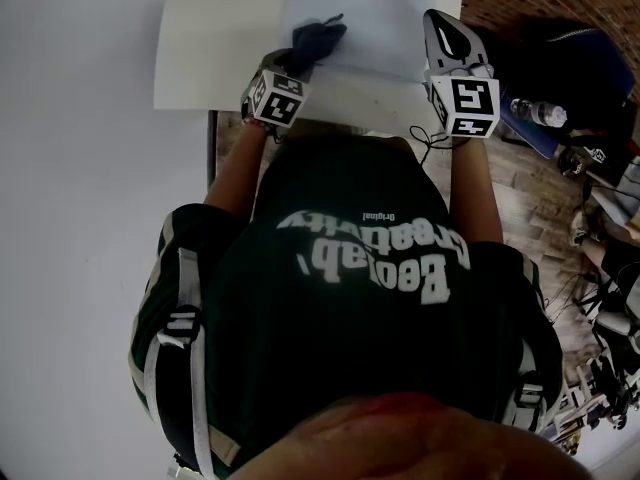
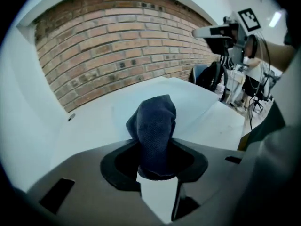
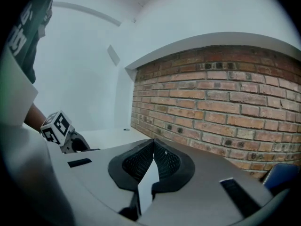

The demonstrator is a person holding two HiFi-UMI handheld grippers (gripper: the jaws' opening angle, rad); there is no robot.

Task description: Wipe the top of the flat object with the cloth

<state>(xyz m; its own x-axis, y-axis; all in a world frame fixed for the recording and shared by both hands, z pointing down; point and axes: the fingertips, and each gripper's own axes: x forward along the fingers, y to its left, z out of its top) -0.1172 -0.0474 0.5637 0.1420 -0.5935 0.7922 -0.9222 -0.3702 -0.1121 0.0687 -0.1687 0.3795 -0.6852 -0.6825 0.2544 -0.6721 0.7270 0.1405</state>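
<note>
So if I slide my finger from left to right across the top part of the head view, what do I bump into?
left gripper → the dark cloth it pinches → right gripper, jaws together and empty → clear bottle lying on the floor. The white flat sheet stretches under most of these, so it has no single place in the order.

The left tongs (image 2: 157,166) pinch a dark blue cloth (image 2: 154,126) above the white table (image 2: 94,126).

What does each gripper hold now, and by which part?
The left gripper pinches the dark blue cloth by one end; the rest sticks out beyond its jaws. The right gripper is shut on nothing.
</note>
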